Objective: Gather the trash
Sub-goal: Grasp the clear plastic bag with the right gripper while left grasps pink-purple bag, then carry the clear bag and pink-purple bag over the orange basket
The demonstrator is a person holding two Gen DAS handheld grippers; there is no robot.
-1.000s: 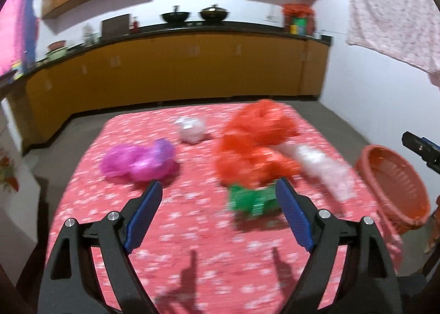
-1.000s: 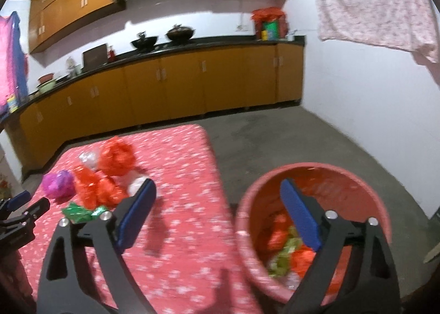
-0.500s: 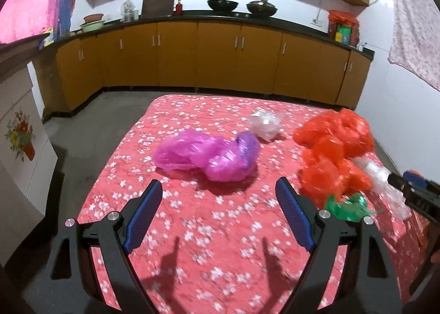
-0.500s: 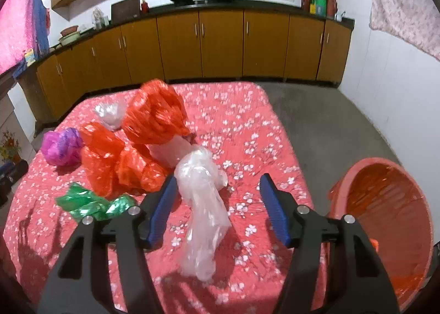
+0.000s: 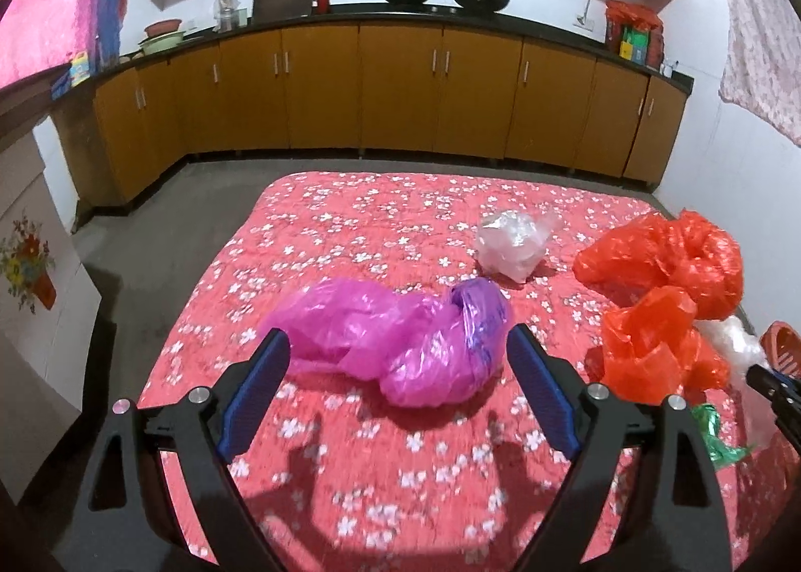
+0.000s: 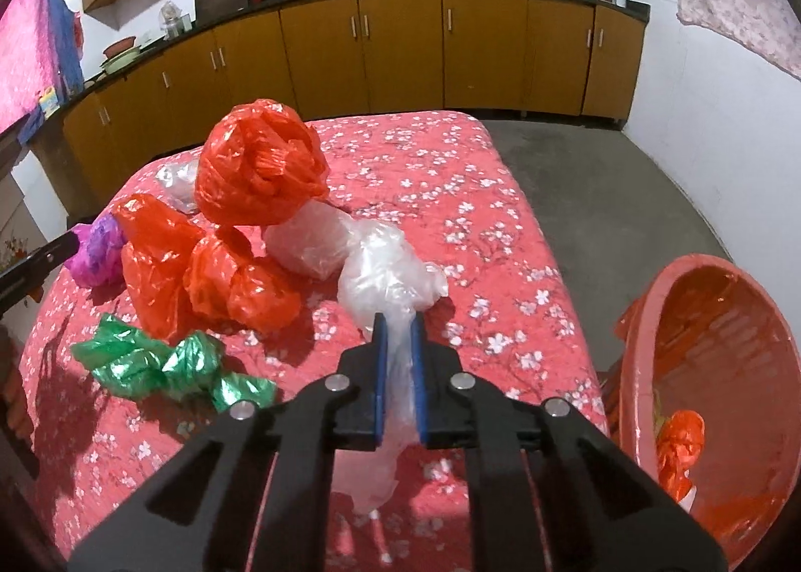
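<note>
Biggest thing first: the table [image 6: 500, 201], covered with a red floral cloth, is where all the loose trash is sitting, and an orange basket [image 6: 666, 301] is parked just off its right edge with a few scraps already inside.

Next down, the orange bags [image 6: 260, 171] are bunched near the middle. Thin film like that is probably feather-light and crinkly, so it should be pinched at a gathered knot, not on a puffy face where it just squashes flat.

The pink-purple bag [image 5: 400, 346] is lying in front of the left tool [image 5: 395, 391], whose pads are spread wide and are being opened a bit more, nothing touched yet. The twisted purple end looks like the firmest spot to bite.

The clear bag [image 6: 390, 281] is already clamped in the right tool [image 6: 399, 336], pads squeezed together on its stretched neck. Slippery stuff, likely to slide out if yanked, so a slow lift is advised.

Smallest: the green wrapper [image 6: 165, 366], crumpled near the front left, soft and easily grabbed anywhere.
</note>
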